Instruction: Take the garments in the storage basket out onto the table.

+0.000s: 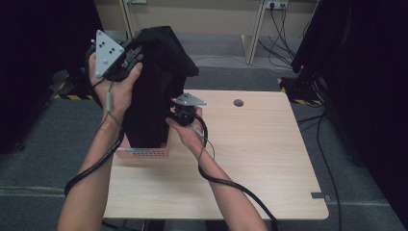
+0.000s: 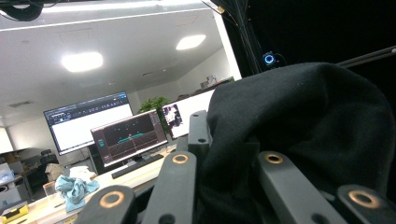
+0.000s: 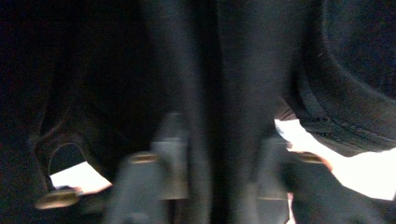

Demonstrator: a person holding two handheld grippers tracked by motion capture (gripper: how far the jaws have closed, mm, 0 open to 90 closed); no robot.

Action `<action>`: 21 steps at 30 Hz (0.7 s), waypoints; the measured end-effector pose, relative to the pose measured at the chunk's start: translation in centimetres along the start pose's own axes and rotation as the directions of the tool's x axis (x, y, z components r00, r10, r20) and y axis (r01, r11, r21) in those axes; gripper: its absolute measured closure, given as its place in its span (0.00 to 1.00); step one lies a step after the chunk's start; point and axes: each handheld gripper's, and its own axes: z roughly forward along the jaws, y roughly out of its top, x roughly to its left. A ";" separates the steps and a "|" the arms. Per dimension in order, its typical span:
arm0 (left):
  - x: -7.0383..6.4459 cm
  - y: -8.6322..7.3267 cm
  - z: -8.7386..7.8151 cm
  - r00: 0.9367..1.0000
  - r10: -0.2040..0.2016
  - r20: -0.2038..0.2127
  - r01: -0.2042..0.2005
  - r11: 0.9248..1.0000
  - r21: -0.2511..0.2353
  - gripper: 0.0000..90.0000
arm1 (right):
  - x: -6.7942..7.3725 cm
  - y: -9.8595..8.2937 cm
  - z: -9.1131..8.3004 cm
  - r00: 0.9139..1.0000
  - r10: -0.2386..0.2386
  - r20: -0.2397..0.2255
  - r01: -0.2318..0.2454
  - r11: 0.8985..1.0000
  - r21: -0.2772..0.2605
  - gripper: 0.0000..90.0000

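Note:
A black garment (image 1: 154, 82) hangs in the air over the table's left side, its lower end reaching into a pink perforated basket (image 1: 144, 153). My left gripper (image 1: 129, 57) is raised at the upper left and is shut on the garment's top; in the left gripper view the black cloth (image 2: 299, 121) bulges between the jaws of that gripper (image 2: 231, 156). My right gripper (image 1: 185, 114) presses against the garment's right side, lower down. The right gripper view is blurred, with a fold of black cloth (image 3: 224, 93) filling the gap between the jaws of this gripper (image 3: 222, 154).
The light wooden table (image 1: 250, 159) has a round cable hole (image 1: 238, 102) near its far edge. Dark curtains (image 1: 365, 72) stand at both sides, and cables (image 1: 284, 33) lie on the floor behind. Monitors (image 2: 126, 137) stand on a far desk.

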 end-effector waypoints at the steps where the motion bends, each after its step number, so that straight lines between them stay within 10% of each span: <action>1: 0.0 0.0 0.0 1.000 -0.003 -0.001 0.003 1.000 -0.002 0.91 | -0.1 0.0 0.1 1.000 0.024 -0.010 -0.024 1.000 -0.005 0.94; 21: 1.1 1.1 -1.5 0.999 -0.015 -0.046 0.010 0.995 -0.098 0.91 | -3.8 5.2 -4.9 0.988 0.132 0.079 -0.112 0.969 -0.221 0.96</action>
